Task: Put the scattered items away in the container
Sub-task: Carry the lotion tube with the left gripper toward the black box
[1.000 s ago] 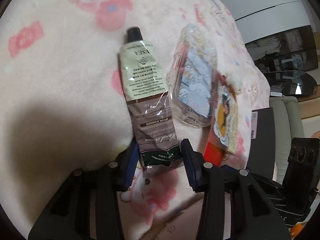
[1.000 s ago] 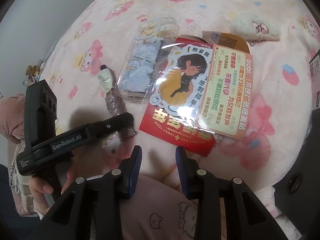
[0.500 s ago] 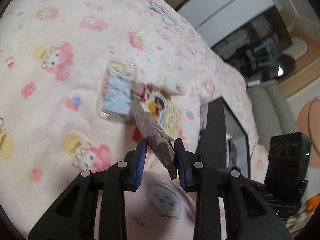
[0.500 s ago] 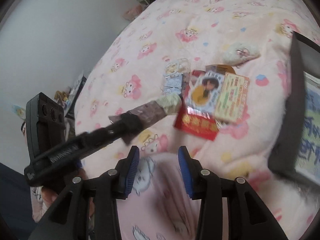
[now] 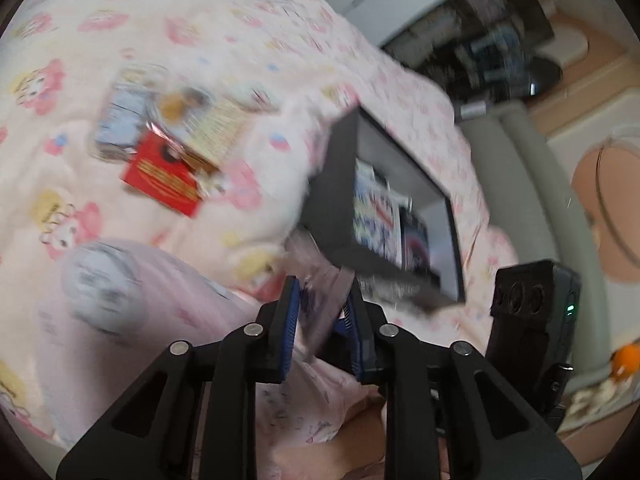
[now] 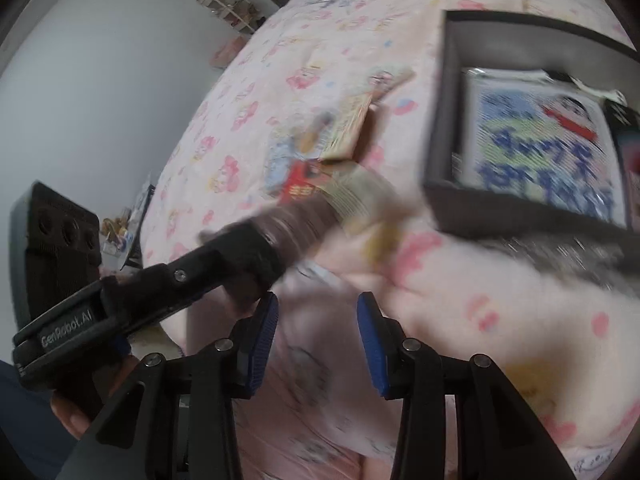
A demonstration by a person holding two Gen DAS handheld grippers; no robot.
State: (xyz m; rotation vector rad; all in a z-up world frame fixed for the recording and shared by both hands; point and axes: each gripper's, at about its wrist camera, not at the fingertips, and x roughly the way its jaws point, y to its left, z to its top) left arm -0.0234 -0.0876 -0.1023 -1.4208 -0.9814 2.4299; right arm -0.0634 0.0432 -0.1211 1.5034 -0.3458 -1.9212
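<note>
My left gripper (image 5: 323, 300) is shut on the brown end of a hand cream tube (image 6: 320, 208), and its jaws are still closing. The tube is lifted off the pink blanket (image 5: 80, 60), and its cream-coloured end points at the near wall of the black box (image 6: 440, 120). A printed booklet (image 6: 540, 140) lies in the box (image 5: 332, 176). Low over the pink lap fabric, my right gripper (image 6: 316, 340) is open with nothing between its fingers. A clear phone case (image 5: 120, 124), a red packet (image 5: 160, 176) and a cartoon card (image 5: 216, 128) lie together on the blanket.
A small fluffy white charm (image 5: 248, 92) lies beyond the card. A grey sofa (image 5: 532, 160) and dark shelves (image 5: 500, 52) stand past the bed's right side. A person's hand (image 6: 72, 412) holds the left gripper's handle. Pink clothing (image 5: 160, 320) fills the near foreground.
The left gripper shut on the tube's end, lifted it off the blanket and swung it right toward the black box. The right gripper rose and swung the same way, staying open.
</note>
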